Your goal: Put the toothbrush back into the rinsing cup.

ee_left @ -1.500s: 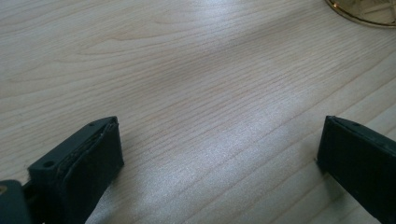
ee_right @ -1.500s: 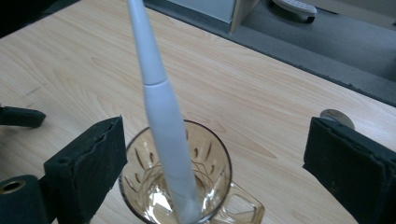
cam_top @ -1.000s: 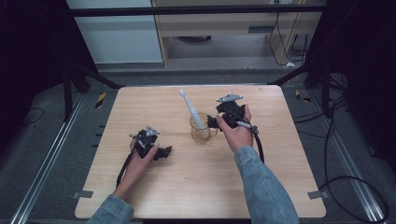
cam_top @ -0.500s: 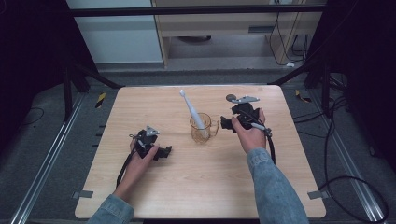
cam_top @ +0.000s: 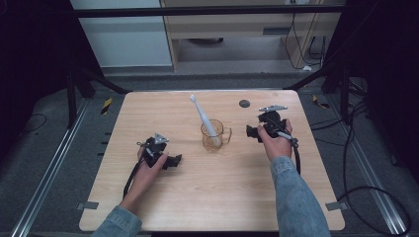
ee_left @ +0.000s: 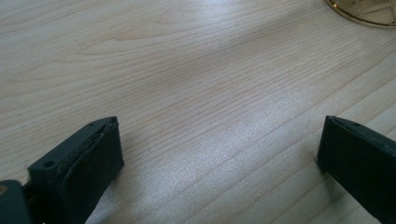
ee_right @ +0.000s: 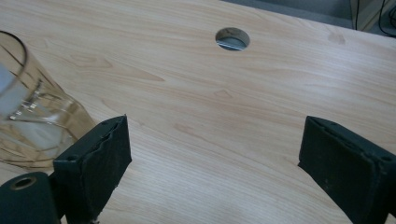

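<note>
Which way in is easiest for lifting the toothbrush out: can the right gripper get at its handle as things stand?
Probably yes. The right gripper is open beside the glass mug, and the toothbrush leans out above the rim with nothing over it.

Light wood table [cam_top: 212,197] is sitting on a dark floor, grain running lengthwise. A clear amber-tinted glass mug [cam_top: 214,136] is standing upright near the middle, handle pointing right. A white toothbrush [cam_top: 202,114] is leaning inside it, its top tilting toward the far left. A round cable hole [cam_top: 244,103] is showing in the tabletop near the far edge, right of the mug and well apart from it.
</note>
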